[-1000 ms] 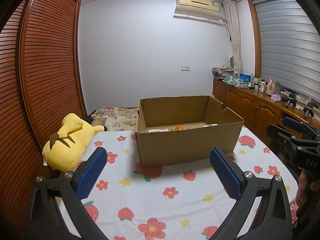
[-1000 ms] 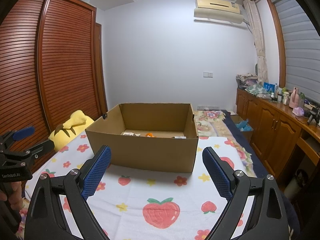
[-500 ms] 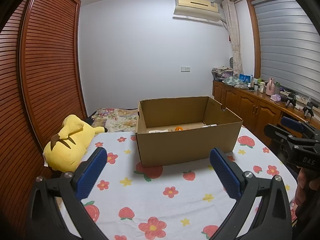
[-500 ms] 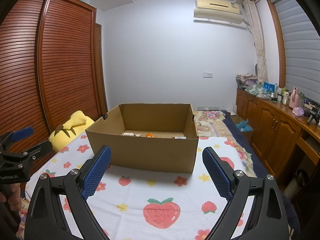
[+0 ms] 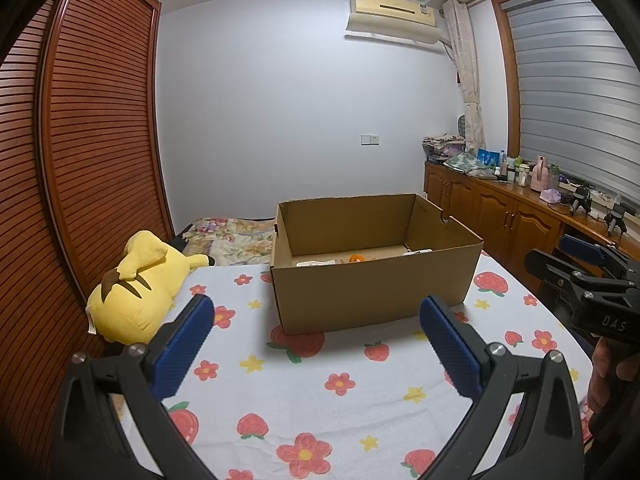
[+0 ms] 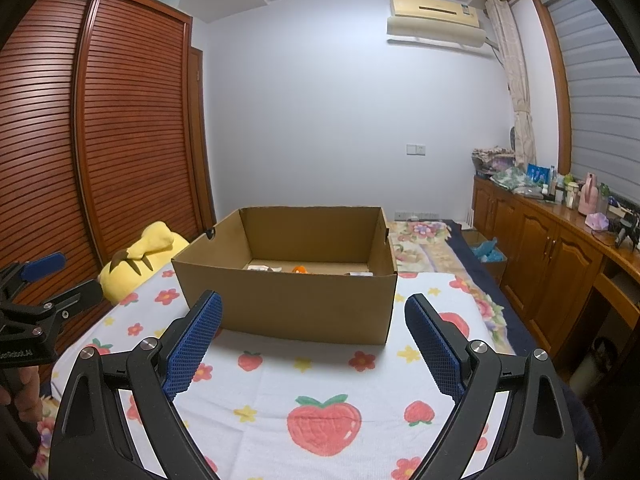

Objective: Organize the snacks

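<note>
An open cardboard box sits on the cloth-covered table, its top uncovered so snacks can be dropped in from above; a few items already lie on its floor, among them a small orange piece and pale packets, too low behind the near wall to identify. Both tools hang back on the near side of the box, apparently so either can reach in. The left gripper is released, its blue pads spread wide with nothing between them, and the right gripper is likewise spread and empty. No loose snacks show on the cloth around the box, so the sorting probably happens inside it. The left view alone shows the whole yellow plush toy lying left of the box, and the right gripper's side profile. The right view alone shows the floral bedding right of and behind the box, and the left tool's handle at its edge.
</note>
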